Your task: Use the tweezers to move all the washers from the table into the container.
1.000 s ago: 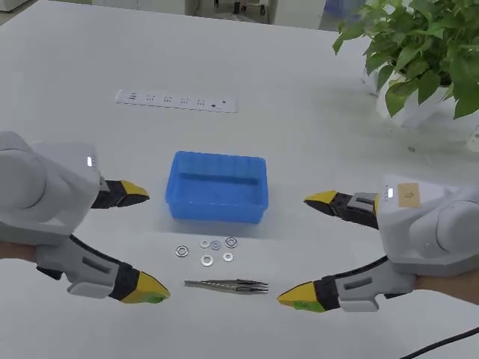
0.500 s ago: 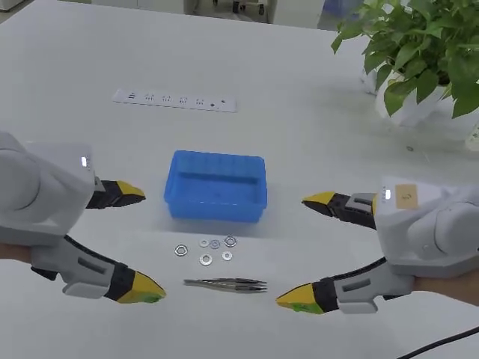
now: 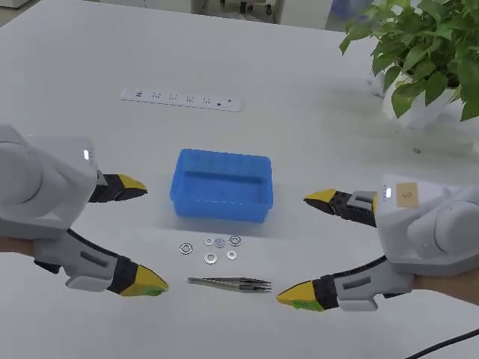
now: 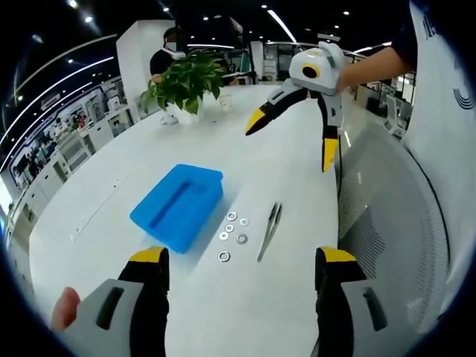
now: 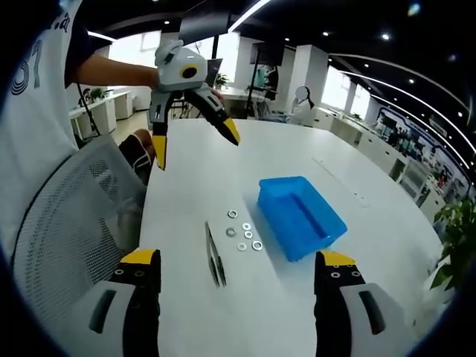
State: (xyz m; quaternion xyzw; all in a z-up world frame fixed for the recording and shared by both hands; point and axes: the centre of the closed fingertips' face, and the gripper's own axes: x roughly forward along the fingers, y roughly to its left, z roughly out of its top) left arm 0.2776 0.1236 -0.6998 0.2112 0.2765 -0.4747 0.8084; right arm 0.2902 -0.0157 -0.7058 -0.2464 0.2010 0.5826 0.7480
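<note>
Left gripper (image 3: 144, 235): held above the near-left part of the table (image 3: 314, 120), jaws spread wide, nothing between them. Its yellow tips are well clear of all the items.

Right gripper (image 3: 301, 248): held above the near-right part of the table, jaws likewise spread wide and carrying nothing. The two grippers face each other across the work area.

Tweezers (image 3: 228, 283): lying flat on the table, untouched, between the two near jaw tips and apart from both. The long axis runs left to right.

Washers (image 3: 210, 249): six counted, loose on the table in a small cluster. They sit just beyond the tweezers and just in front of the container, touching neither. One washer lies a little to the left of the rest.

Container (image 3: 221, 211): a blue rectangular tray, upright, centred between the grippers on the far side of the washers. No washer can be made out inside it.

Other items: a white power strip (image 3: 182, 99) lies farther back on the table, well apart from the container. A potted plant (image 3: 419, 45) stands at the far right. In the right gripper view a mesh chair (image 5: 67, 223) stands at the near edge of the table, beside the person's white shirt (image 5: 33, 111).
</note>
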